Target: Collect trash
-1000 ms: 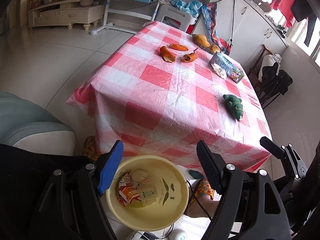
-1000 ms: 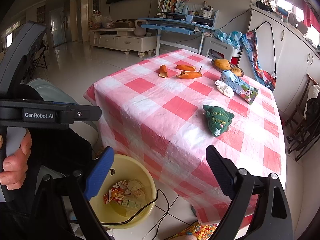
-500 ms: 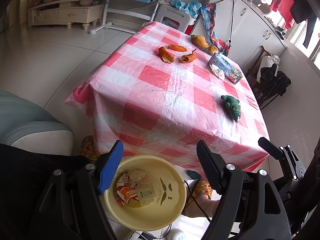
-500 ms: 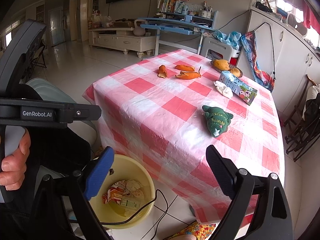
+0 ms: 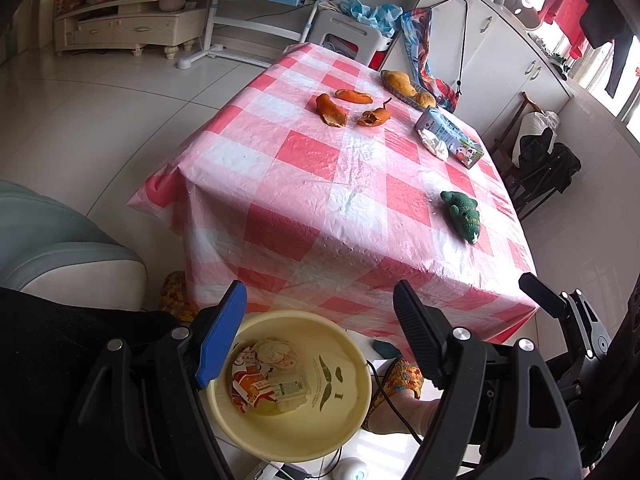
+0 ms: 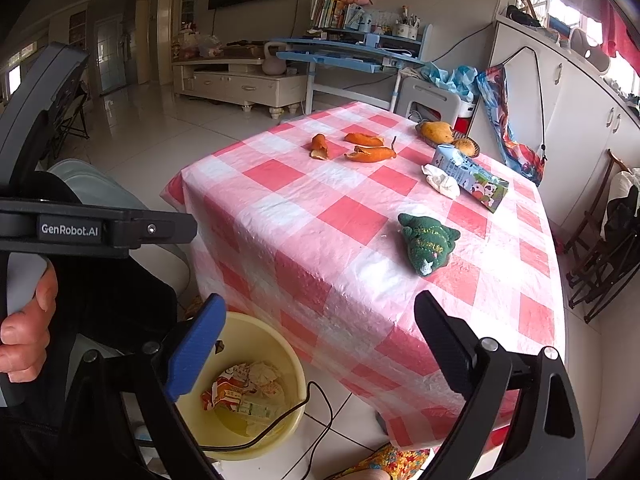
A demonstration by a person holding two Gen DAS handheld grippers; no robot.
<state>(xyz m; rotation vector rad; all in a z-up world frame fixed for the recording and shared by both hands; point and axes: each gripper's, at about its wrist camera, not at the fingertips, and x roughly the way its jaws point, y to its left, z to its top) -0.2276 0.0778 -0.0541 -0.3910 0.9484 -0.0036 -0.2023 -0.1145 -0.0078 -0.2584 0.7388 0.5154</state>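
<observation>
My left gripper [image 5: 318, 312] hangs open and empty over a yellow basin [image 5: 344, 420] on the floor, which holds crumpled wrappers [image 5: 266, 380]. My right gripper [image 6: 320, 320] is also open and empty, above the table's near corner; the basin [image 6: 276, 428] sits below its left finger. On the pink checked tablecloth [image 6: 332, 216] lie three orange peels [image 6: 370, 154], a crumpled white tissue [image 6: 440, 180], a milk carton [image 6: 470, 176] on its side and a green knitted toy [image 6: 428, 240]. The peels [image 5: 332, 110], tissue [image 5: 434, 146] and carton [image 5: 450, 136] lie far from both grippers.
A dish of mangoes [image 6: 440, 132] stands at the table's far edge. A pale armchair [image 5: 60, 248] is on the left, dark chairs [image 5: 540, 168] on the right. A black cable [image 6: 312, 408] runs over the basin rim. A slippered foot [image 5: 400, 380] rests beside the basin.
</observation>
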